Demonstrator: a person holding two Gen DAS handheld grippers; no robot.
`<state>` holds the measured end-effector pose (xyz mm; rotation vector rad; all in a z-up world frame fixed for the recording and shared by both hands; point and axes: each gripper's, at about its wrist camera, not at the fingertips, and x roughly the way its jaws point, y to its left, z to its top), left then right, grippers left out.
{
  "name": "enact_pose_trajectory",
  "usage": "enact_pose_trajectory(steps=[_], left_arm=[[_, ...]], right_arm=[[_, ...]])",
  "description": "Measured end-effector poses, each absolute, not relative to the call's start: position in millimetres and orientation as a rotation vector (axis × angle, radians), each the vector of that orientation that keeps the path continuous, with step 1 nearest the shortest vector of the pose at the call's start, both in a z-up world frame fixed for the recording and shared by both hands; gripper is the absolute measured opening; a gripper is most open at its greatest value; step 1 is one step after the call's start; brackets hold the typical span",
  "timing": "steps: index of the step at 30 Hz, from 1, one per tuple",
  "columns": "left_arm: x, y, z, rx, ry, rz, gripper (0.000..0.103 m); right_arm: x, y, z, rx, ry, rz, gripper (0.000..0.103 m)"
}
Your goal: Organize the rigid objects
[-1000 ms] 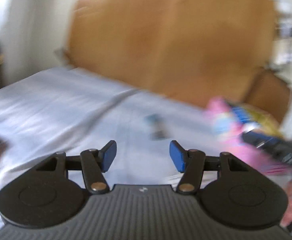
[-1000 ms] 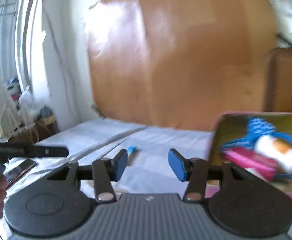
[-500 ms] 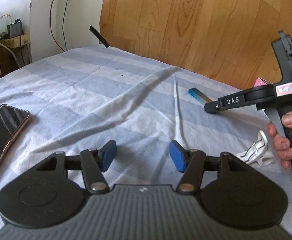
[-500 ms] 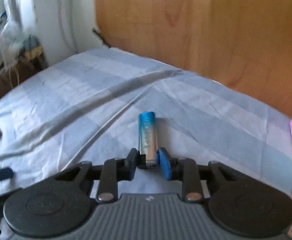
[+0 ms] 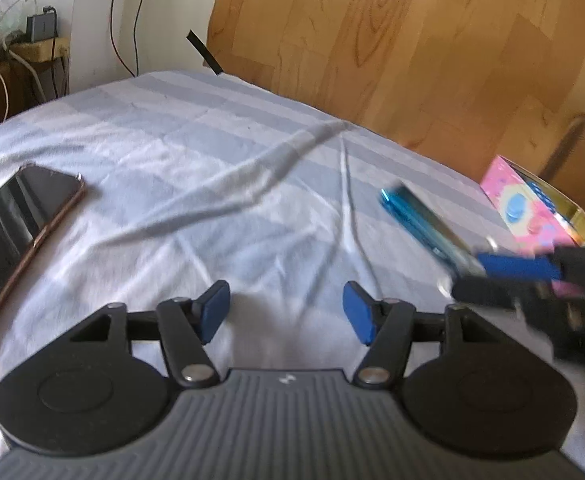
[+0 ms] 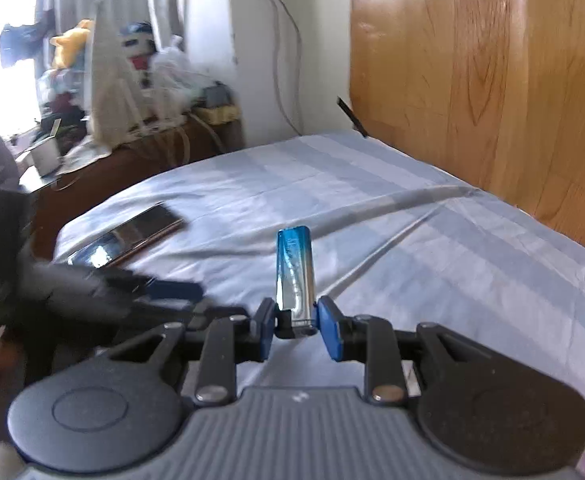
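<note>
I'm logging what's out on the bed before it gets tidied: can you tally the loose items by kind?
Phone: 1, lying flat on the sheet
Blue lighter: 1, clamped in the right gripper, off the sheet
Pink box: 1, at the bed's edge
Total: 3

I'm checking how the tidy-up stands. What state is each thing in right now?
Left gripper: empty, jaws opening.
Right gripper: shut on the lighter.
Lighter: lifted off the bed, pointing away from the gripper.
Phone: flat on the sheet, screen dark.
Pink box: open.
</note>
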<state>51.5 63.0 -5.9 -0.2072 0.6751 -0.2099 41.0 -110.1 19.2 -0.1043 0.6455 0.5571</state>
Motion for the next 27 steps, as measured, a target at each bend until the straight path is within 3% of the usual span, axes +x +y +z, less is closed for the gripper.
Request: enact_pose_trajectory(steps=[14, 17, 18, 20, 23, 27], left_arm=[[25, -24, -3, -0.221, 0.833, -0.477, 0.068], [25, -42, -2, -0.197, 0.843, -0.496, 0.057], [27, -45, -1, -0.2, 0.845, -0.503, 0.046], [26, -54, -1, -0.183, 0.84, -0.502, 0.04], [26, -62, 9, -0.158, 0.81, -0.532, 0.002], [29, -77, 17, -0.16, 0.822, -0.571, 0.002]], right_arm=[[-45, -165, -21, -0.019, 0.627, 0.387, 0.024], [-52, -172, -21, 0.032, 0.609, 0.39, 0.024], [-54, -174, -21, 0.05, 0.608, 0.389, 0.024], [-59, -176, -21, 0.063, 0.6, 0.385, 0.024], [-63, -177, -21, 0.061, 0.581, 0.36, 0.024], [-65, -192, -15, 0.104, 0.55, 0.345, 0.023]])
